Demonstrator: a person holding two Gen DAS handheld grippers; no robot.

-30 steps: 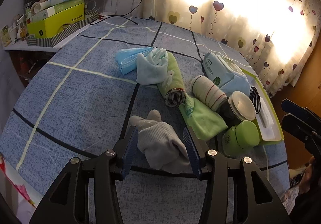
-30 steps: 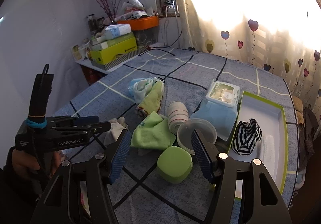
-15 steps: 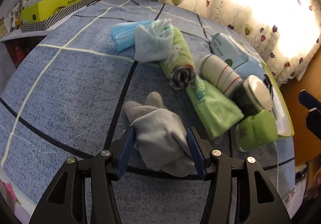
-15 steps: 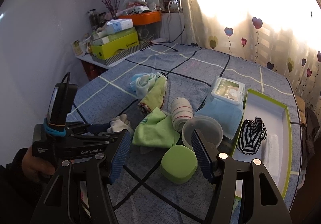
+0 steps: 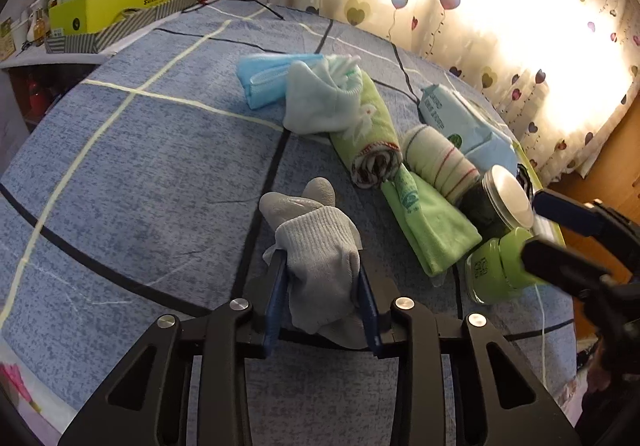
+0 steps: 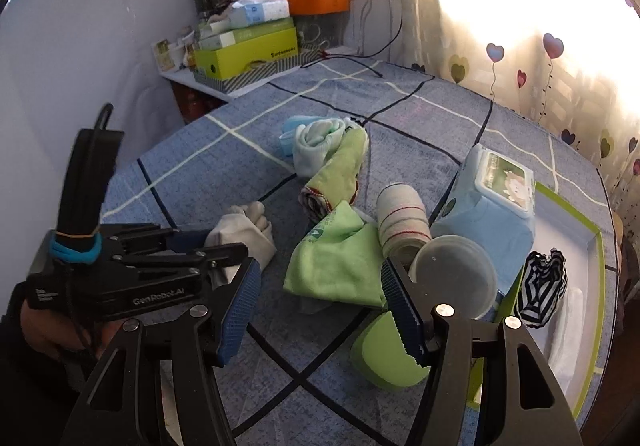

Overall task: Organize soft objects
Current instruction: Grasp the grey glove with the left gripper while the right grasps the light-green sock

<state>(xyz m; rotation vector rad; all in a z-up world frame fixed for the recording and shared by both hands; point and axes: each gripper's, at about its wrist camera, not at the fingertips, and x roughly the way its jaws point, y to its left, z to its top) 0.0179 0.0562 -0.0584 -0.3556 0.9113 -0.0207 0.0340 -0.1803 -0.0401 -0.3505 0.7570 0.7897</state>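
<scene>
A grey knit glove [image 5: 320, 246] lies crumpled on the blue tablecloth. My left gripper [image 5: 322, 278] is closing on it, and both blue pads press into its cuff end. The right wrist view shows the same glove [image 6: 244, 230] in the left gripper [image 6: 224, 242]. My right gripper [image 6: 320, 302] is open and hovers over a folded green cloth [image 6: 336, 258], nothing between its fingers. Beyond lie a striped rolled cloth [image 6: 400, 222], a green rolled towel [image 6: 340, 174], a pale sock [image 6: 316, 142] and a blue mask [image 5: 264, 78].
A green-rimmed white tray [image 6: 592, 238] at the right holds a black-and-white striped cloth [image 6: 540, 286]. A wipes pack [image 6: 492, 202], a clear-lidded jar [image 6: 452, 278] and a green jar [image 6: 384, 354] crowd the tray's near side. Boxes [image 6: 248, 50] stack on a shelf behind.
My left gripper sank onto the grey glove and its jaws narrowed until the pads met the fabric. My right gripper drifted left and lower, over the green cloth, jaws unchanged.
</scene>
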